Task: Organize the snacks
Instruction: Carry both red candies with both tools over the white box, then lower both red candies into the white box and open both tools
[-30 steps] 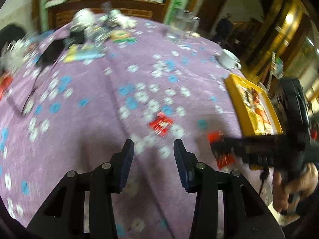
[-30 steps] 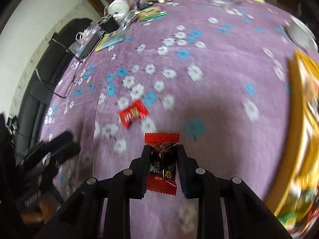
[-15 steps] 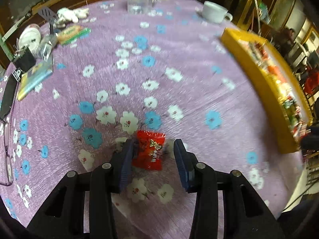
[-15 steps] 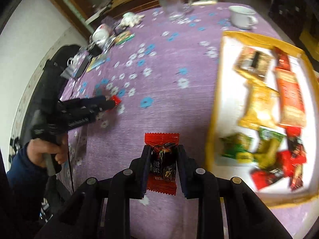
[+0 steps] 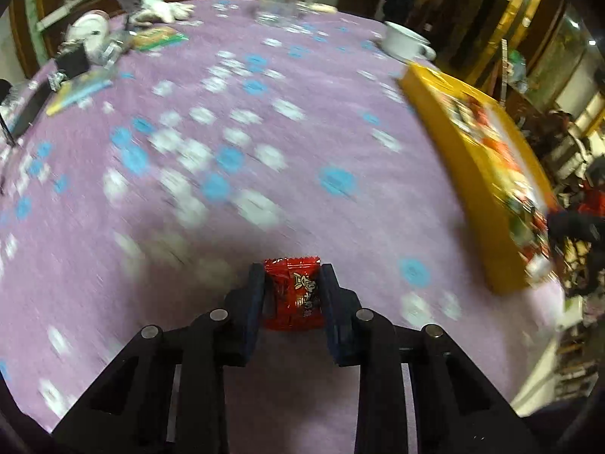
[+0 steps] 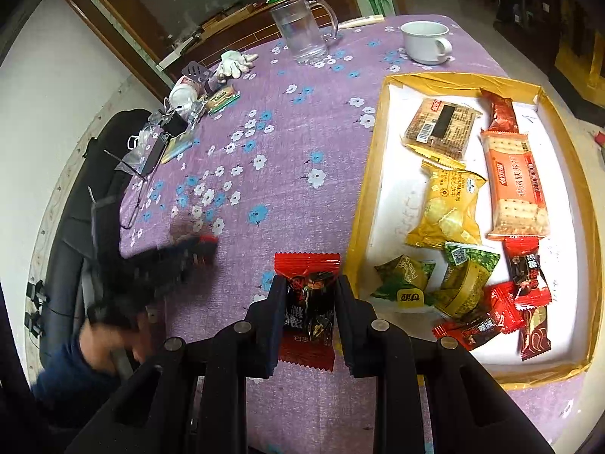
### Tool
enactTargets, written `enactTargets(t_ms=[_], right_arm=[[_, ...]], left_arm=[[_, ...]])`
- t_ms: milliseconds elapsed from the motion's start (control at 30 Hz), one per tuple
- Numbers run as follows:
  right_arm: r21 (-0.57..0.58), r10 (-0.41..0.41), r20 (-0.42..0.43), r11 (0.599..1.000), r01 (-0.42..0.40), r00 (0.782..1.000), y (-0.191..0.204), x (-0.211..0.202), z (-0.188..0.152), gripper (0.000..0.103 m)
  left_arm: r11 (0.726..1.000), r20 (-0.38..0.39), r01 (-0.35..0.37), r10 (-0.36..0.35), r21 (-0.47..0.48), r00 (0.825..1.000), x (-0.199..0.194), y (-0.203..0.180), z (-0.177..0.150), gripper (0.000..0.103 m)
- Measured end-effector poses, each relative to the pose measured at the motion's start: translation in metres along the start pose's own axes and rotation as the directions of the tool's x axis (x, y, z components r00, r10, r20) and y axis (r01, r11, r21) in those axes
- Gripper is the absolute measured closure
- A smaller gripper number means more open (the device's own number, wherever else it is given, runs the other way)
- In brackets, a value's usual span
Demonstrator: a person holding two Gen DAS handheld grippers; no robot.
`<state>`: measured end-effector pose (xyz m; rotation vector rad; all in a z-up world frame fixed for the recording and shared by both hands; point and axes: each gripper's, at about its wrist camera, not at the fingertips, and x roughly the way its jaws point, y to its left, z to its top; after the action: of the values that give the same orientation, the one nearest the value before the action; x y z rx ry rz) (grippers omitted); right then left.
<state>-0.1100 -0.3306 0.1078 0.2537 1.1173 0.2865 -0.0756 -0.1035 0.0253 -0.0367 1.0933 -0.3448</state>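
Left tool (image 5: 291, 283) just closed, seemingly gripping red candy (image 5: 295, 295).

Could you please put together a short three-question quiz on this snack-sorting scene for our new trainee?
1. True or false: the left gripper is shut on a red candy.
2. What does the right gripper hold? A) a red-and-black candy B) a white cup C) a glass mug
3. Fill in: the snacks already sorted lie in the yellow ____.

Key: 1 true; 2 A; 3 tray.
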Motion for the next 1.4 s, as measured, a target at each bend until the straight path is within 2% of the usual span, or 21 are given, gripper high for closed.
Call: enactTargets(t_ms=[133, 333, 567, 767, 967, 1133, 1300, 1400], right_arm=[[-0.012, 0.035, -0.014, 0.999, -0.035, 0.999, 0.003, 0.004, 0.001, 0.077], [-0.017, 0.074, -0.011, 0.997, -0.075, 0.997, 0.000, 0.001, 0.003, 0.077], [0.045, 0.079, 0.030, 0.996, -0.080, 0.996, -0.033, -0.015, 0.002, 0.077], [0.140, 0.050, 0.077, 0.988, -0.061, 0.996, -0.078, -0.035, 0.003, 0.077], [0.264, -0.018, 0.130, 0.964, -0.017, 0.991, -0.132, -0.055, 0.006, 0.077], [0.332, -0.066, 0.131, 0.943, 0.019, 0.989, -0.163, -0.058, 0.002, 0.077], [0.343, -0.082, 0.108, 0.938, 0.040, 0.991, -0.176, -0.052, -0.003, 0.078], [0.333, -0.094, 0.097, 0.941, 0.057, 0.991, -0.178, -0.049, -0.002, 0.084]], left_arm=[[0.998, -0.016, 0.057, -0.057, 0.000, 0.998, -0.008, -0.022, -0.004, 0.078], [0.995, 0.027, 0.102, -0.102, 0.009, 0.994, -0.031, -0.048, 0.011, 0.078], [0.986, 0.062, 0.161, -0.164, 0.049, 0.984, -0.044, -0.084, 0.037, 0.078], [0.971, 0.050, 0.208, -0.215, 0.119, 0.975, -0.036, -0.128, 0.058, 0.078], [0.951, 0.025, 0.230, -0.240, 0.205, 0.970, -0.018, -0.177, 0.072, 0.078], [0.933, -0.003, 0.255, -0.262, 0.256, 0.965, 0.001, -0.211, 0.074, 0.078], [0.924, -0.013, 0.232, -0.239, 0.303, 0.971, 0.013, -0.233, 0.069, 0.078], [0.919, -0.002, 0.197, -0.209, 0.341, 0.978, 0.019, -0.241, 0.068, 0.078]])
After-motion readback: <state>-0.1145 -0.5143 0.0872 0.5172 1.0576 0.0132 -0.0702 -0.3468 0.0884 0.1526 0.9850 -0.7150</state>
